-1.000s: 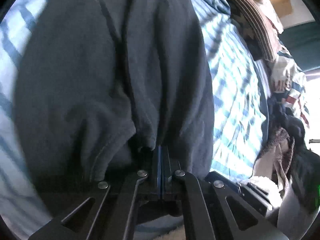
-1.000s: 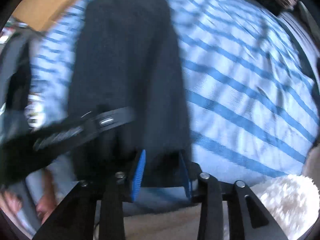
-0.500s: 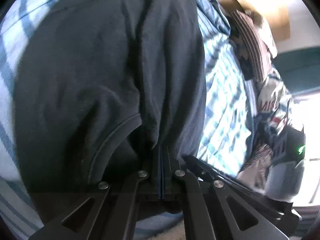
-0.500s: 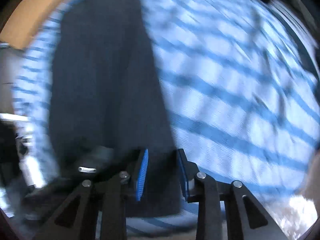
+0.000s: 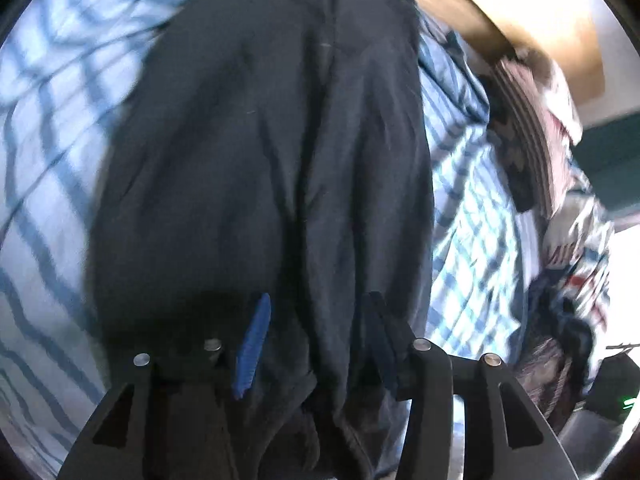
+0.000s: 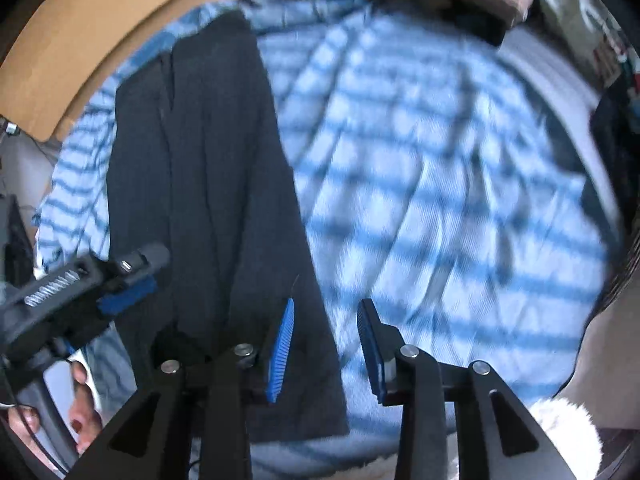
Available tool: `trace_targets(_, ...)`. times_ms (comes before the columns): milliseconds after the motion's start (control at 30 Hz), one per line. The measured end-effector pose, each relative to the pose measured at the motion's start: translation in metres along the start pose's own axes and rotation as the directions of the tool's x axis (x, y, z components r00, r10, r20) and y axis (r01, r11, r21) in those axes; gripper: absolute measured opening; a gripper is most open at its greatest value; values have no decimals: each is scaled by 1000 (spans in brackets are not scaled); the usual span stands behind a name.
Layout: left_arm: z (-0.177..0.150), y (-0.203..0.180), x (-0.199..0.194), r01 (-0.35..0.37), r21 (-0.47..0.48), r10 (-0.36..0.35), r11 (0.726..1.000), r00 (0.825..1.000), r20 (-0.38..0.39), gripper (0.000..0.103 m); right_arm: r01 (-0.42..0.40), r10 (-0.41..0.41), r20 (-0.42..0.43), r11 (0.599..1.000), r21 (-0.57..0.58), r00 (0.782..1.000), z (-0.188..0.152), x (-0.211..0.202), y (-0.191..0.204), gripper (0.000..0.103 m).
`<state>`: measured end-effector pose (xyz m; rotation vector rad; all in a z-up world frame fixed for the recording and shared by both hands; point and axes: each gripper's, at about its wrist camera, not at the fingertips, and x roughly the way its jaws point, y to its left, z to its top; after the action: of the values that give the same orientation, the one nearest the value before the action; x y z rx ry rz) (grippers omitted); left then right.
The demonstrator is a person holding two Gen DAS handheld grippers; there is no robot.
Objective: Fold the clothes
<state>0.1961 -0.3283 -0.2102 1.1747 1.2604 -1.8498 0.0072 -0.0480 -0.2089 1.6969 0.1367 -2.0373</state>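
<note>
As the left gripper had just been opening, fabric loose between its jaws, the dark garment was released at twelve o'clock, while the right gripper was held part-open and empty, so a fresh grasp was judged next.

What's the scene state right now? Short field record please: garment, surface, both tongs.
garment: dark navy garment, laid lengthwise in a long narrow strip on the bed
surface: blue and white striped bedsheet
left tongs: open, jaws just opened; cloth lies between them, not pinched
right tongs: open, over the garment's near right edge, nothing gripped
clutter: pile of other clothes at the bed's edge
person: hand on the left tool's handle
</note>
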Motion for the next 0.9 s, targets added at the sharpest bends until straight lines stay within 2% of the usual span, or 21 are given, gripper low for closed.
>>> trace_targets(33, 0, -10, 8, -26, 35, 26, 999, 1000, -3, 50, 12, -12, 12, 1000, -3, 1000, -2, -5, -6, 38)
trace_targets(100, -2, -29, 32, -75, 88, 77, 993, 997, -21, 42, 16, -15, 25, 1000, -22, 1000, 5, -2, -2, 41)
trace_targets(133, -1, -37, 41, -96, 110, 100, 989, 994, -32, 26, 1, 0, 23, 999, -34, 1000, 8, 4, 4, 41)
trace_targets(167, 2, -23, 39, -129, 118, 133, 985, 991, -26, 10, -15, 16, 18, 999, -41, 1000, 9, 18, 26, 41)
trace_targets(200, 2, -19, 37, -135, 104, 137, 985, 990, -13, 6, -52, 52, 11, 997, -50, 999, 18, 37, 51, 41)
trace_targets(233, 1, -15, 35, -138, 89, 138, 986, 990, 0, 6, -87, 87, 2, 994, -59, 996, 26, 54, 73, 40)
trace_targets(300, -1, 4, 24, -74, 13, 74, 997, 997, 20, 5, -114, 112, -36, 990, -77, 993, 25, 77, 90, 38)
trace_targets(367, -1, 19, 23, -68, -16, 68, 998, 998, -2, 5, -58, 49, -124, 996, -72, 991, 35, 107, 88, 36)
trace_targets(433, 0, 17, 34, -80, 17, 80, 997, 997, -15, 5, -58, 53, -147, 998, -36, 988, 34, 111, 83, 36)
trace_targets(500, -2, 14, 34, -96, 31, 96, 995, 995, -3, 5, 10, -20, -150, 998, -65, 988, 35, 104, 90, 36)
trace_targets(567, -3, 14, 34, -96, 21, 96, 995, 995, 0, 5, 27, -35, -110, 997, -76, 993, 36, 94, 95, 39)
trace_targets(633, -4, 14, 33, -91, 20, 91, 996, 996, 6, 5, -41, 38, -53, 997, -62, 998, 40, 83, 98, 39)
trace_targets(700, -6, 16, 30, -61, 13, 61, 998, 998, 4, 12, -74, 72, -27, 994, -76, 997, 45, 79, 105, 39)
trace_targets(767, -9, 18, 23, 17, -7, -17, 1000, 1000, -18, 43, -48, 44, -41, 994, -103, 998, 49, 89, 111, 39)
trace_targets(800, -12, 21, 16, 46, -13, -46, 999, 999, -24, 47, -25, 18, -56, 993, -120, 998, 51, 96, 114, 39)
trace_targets(833, -15, 22, 11, 46, -10, -47, 999, 999, -18, 48, -3, -7, -73, 991, -132, 997, 52, 103, 116, 41)
trace_targets(867, -18, 22, 5, 44, -7, -44, 999, 999, -11, 48, 10, -23, -107, 993, -114, 994, 45, 109, 112, 47)
trace_targets(900, -26, 26, -3, 45, 1, -45, 999, 999, -2, 48, 25, -38, -140, 995, -97, 989, 39, 114, 108, 47)
